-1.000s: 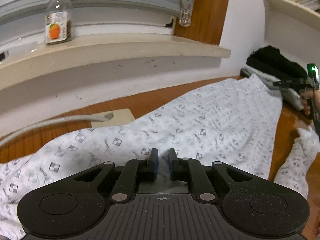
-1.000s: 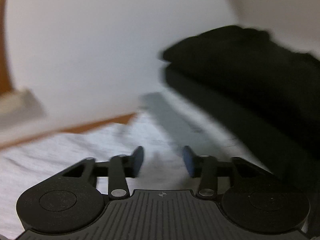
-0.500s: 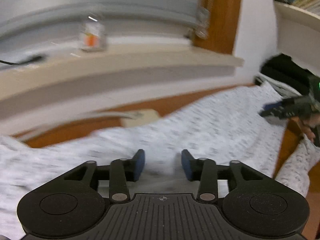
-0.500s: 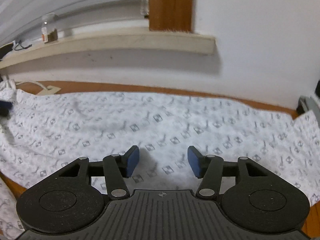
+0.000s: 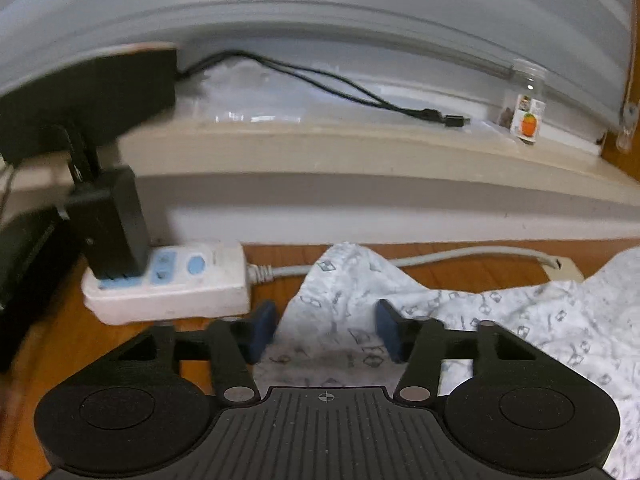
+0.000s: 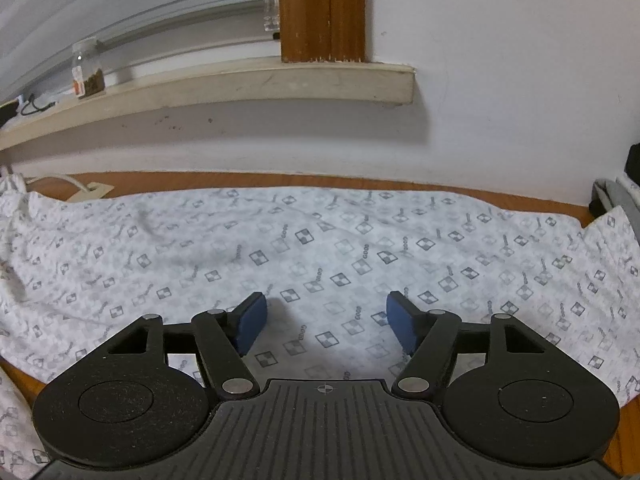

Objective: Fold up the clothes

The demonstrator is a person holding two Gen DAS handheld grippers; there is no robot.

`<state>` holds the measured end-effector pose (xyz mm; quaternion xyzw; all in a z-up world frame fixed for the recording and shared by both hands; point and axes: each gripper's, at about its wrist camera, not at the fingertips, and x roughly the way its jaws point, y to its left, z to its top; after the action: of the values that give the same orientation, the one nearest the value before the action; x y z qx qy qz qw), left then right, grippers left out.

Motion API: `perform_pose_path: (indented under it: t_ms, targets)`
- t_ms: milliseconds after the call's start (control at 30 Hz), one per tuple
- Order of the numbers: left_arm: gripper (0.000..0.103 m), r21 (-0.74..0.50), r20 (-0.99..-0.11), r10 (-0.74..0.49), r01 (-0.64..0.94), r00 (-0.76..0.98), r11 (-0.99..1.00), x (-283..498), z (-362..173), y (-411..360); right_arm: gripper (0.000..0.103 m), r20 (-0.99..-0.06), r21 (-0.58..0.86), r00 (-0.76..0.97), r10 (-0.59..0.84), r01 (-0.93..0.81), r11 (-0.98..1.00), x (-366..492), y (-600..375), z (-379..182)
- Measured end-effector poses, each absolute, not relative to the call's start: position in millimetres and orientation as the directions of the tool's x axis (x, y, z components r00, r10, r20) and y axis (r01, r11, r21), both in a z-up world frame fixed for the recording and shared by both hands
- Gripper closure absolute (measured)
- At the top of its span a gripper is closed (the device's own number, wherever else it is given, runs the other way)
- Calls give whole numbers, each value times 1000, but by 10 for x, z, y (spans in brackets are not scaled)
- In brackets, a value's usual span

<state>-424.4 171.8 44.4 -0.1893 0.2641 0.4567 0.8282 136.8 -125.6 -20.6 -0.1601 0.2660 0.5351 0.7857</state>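
The white cotton garment printed with small grey checked squares (image 6: pixel 320 248) lies spread across the wooden counter (image 6: pixel 280 179), its long far edge running close below the wall, one end rising in a bunched peak (image 5: pixel 340 256) beside the white power strip with blue switches (image 5: pixel 168 284); it looks thin, light and limp, so it should sag and drag when lifted rather than hold a shape, and it is unlikely to slip from rubber pads or suffer from a firm pinch; the soundest holds seem to be the hems and corners, taken at two well-separated points so the cloth hangs flat. The left gripper (image 5: pixel 326 330) has its blue pads either side of that bunched end, the jaws closing with cloth between them but a gap visible at each pad, so it has no hold yet; the right gripper (image 6: pixel 322 320) hovers over the middle of the garment, its jaws opening and empty. Near the left end the power strip, its grey cable (image 5: pixel 400 262) passing under the cloth and the black adapter (image 5: pixel 108 224) plugged into it could snag a dragged hem; on the pale window ledge (image 6: pixel 240 84) above stand a small clear jar with an orange label (image 5: pixel 528 108) and a loose black cable (image 5: pixel 320 80), both well clear of the cloth.
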Motion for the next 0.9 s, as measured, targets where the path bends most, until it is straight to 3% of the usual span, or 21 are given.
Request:
perform_pose_path:
  t_ms: [67,300,400,467,533,633,900]
  targets:
    - [97,-66,-619,646,-849,447,525,-4223,410,1727,37,-589,35,285,756,-926,376,1372,-1255,-207]
    - [98,-83,-454,805,-917,383,390,-4907,865,1374,37,-585,55,276,763,-925,377,1394,-1275,-206]
    - [86,-31,-477,802,-919,359,392,-4920,848,1345,37,-586,58,266,766,-928,367,1384,-1273,-204]
    - [47,-15,-484,803,-921,347,389,-4878,804,1295,36,-588,48,270,763,-929,367,1371,-1265,-204]
    - [38,-14,-487,793,-911,365,411,-4875,746,1170,36,-589,42,274,760,-929,367,1361,-1258,-203]
    - [33,-20,-509,765,-894,394,447,-4890,643,949,33,-591,33,283,755,-927,373,1352,-1255,-200]
    - [33,31,-605,705,-873,371,486,-5139,452,343,32,-593,34,282,754,-927,374,1353,-1268,-192]
